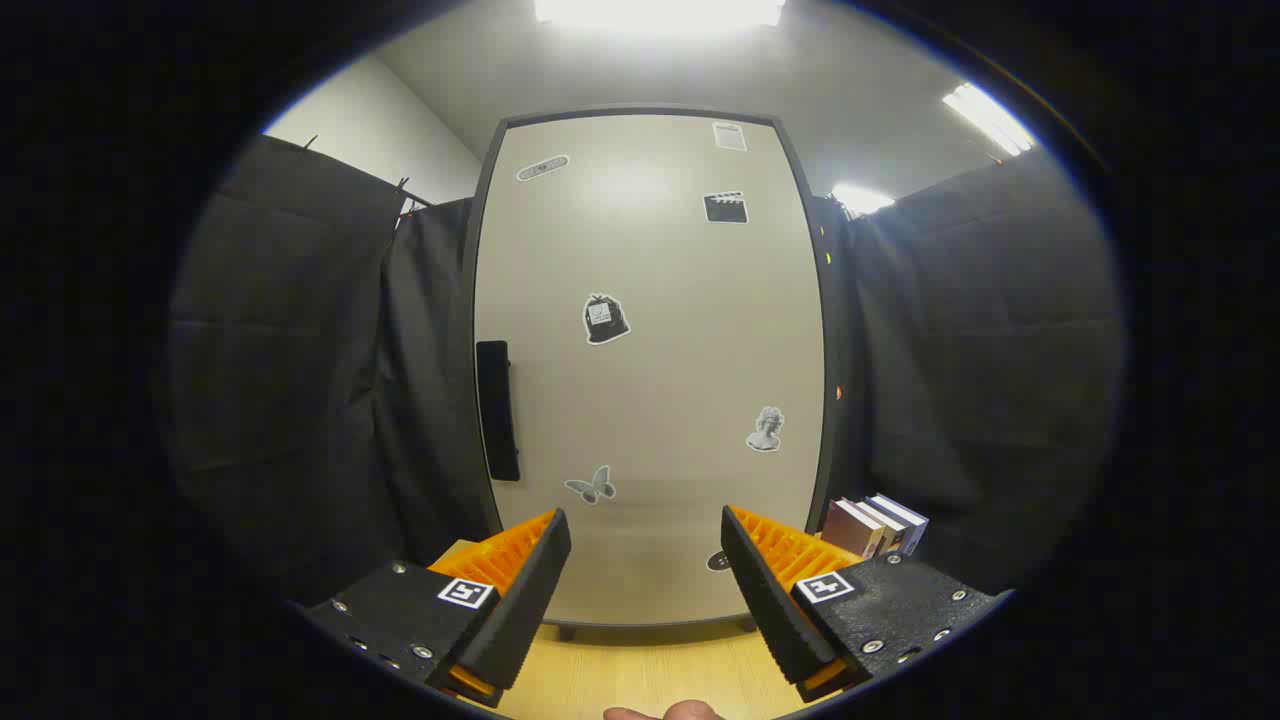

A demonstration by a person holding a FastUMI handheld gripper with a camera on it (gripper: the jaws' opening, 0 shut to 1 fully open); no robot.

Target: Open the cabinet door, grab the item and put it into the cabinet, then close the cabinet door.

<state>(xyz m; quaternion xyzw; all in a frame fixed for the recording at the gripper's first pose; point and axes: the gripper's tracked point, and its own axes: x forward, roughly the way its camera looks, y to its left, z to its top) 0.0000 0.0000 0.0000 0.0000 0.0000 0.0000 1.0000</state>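
Two fingers of the gripper (645, 590) are standing spread wide apart, pinching nothing, with bare space between them. A bit of a person's hand (665, 712) is showing just below and between the fingers, at the near lip of the wooden table (640, 675).

Item: table. Light wood surface, running forward from under the fingers to the foot of the cabinet.

Item: cabinet (650, 360). Tall, pale front with a dark frame, standing upright on the table straight ahead of the fingers and well beyond their tips. Its door is sitting shut. A dark vertical handle (497, 410) is lying along the door's left side, above and ahead of the left finger. Several small stickers (606, 319) are dotting the door's face.

Item: books (875, 525). A short row is standing upright on the table just beside the cabinet's lower right corner, beyond the right finger, apart from the gripper.

Item: black cloth (300, 350). Hanging on both sides of the cabinet and behind it.

Item: ceiling lights (660, 10). Glowing above the cabinet, farthest off.
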